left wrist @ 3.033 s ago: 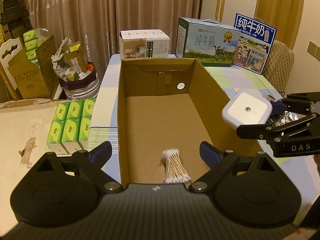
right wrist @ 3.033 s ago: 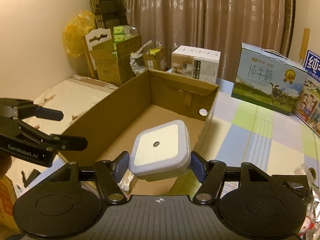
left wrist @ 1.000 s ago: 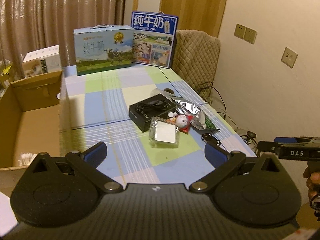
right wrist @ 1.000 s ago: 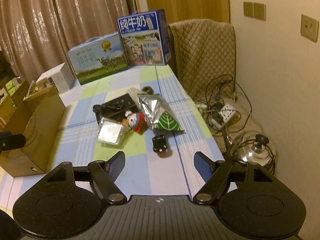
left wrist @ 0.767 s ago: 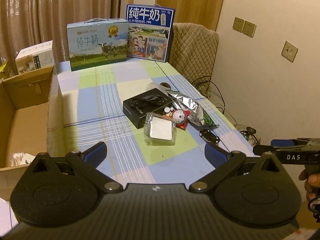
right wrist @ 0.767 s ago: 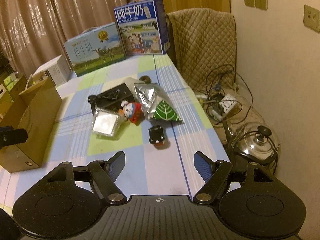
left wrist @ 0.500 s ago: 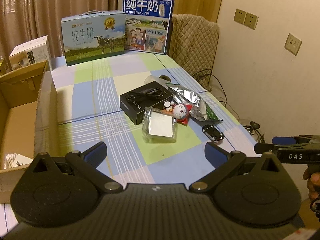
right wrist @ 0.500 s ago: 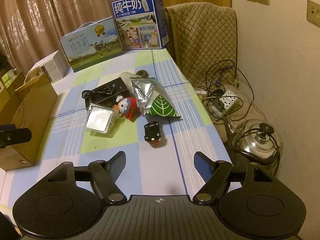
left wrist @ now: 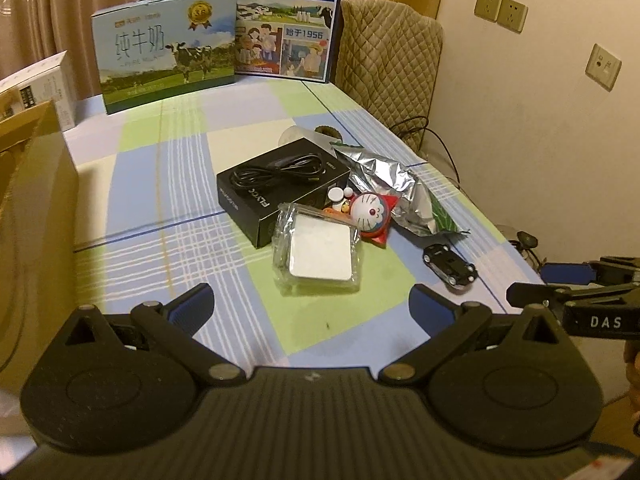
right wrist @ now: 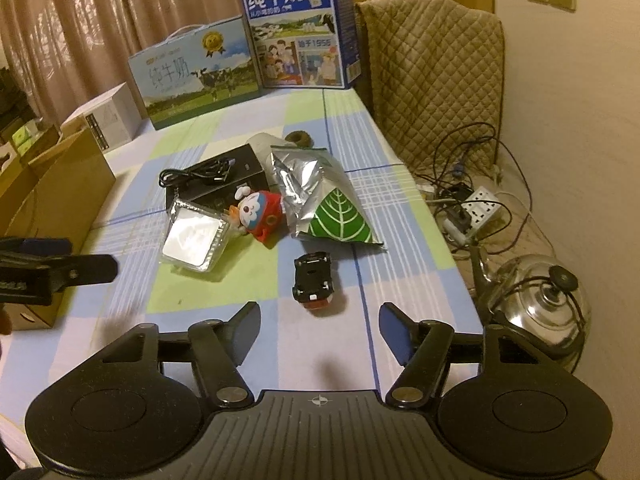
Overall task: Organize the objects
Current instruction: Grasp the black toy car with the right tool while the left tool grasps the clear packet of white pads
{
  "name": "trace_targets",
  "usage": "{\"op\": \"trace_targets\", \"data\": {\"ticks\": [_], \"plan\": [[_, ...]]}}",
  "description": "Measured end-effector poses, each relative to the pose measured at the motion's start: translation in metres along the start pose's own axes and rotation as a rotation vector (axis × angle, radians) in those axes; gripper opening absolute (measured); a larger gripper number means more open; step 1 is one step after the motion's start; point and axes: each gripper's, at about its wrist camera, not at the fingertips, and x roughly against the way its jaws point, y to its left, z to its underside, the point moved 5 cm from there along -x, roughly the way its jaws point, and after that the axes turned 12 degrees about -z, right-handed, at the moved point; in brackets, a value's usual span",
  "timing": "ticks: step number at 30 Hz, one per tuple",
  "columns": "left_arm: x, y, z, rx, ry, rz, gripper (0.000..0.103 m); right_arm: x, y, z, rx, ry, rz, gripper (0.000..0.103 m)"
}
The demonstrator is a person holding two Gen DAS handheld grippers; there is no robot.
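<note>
Loose objects lie on the checked tablecloth: a clear-wrapped white square, a black box with a cable on it, a Doraemon toy, a silver foil bag and a small black toy car. My left gripper is open and empty, just short of the wrapped square. My right gripper is open and empty, just short of the toy car. The cardboard box stands at the left.
Two milk cartons and a white box stand at the table's far end. A quilted chair is at the far right corner. On the floor to the right are a power strip with cables and a steel kettle.
Both grippers let go of the white square light at the cardboard box and swung right to the loose objects. Over the last second both moved closer to them.
</note>
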Motion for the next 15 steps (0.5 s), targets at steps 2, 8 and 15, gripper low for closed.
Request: {"op": "trace_targets", "data": {"ticks": [2, 8, 15], "plan": [[-0.01, -0.004, -0.001, -0.019, -0.007, -0.009, 0.102, -0.008, -0.001, -0.002, 0.009, 0.006, -0.006, 0.061], [-0.037, -0.009, -0.002, -0.05, -0.015, -0.013, 0.102, -0.033, -0.012, -0.005, 0.02, 0.024, -0.018, 0.058], [-0.059, -0.006, 0.001, -0.048, -0.002, -0.02, 0.102, -0.064, -0.017, -0.009, 0.043, 0.051, -0.025, 0.049]]}}
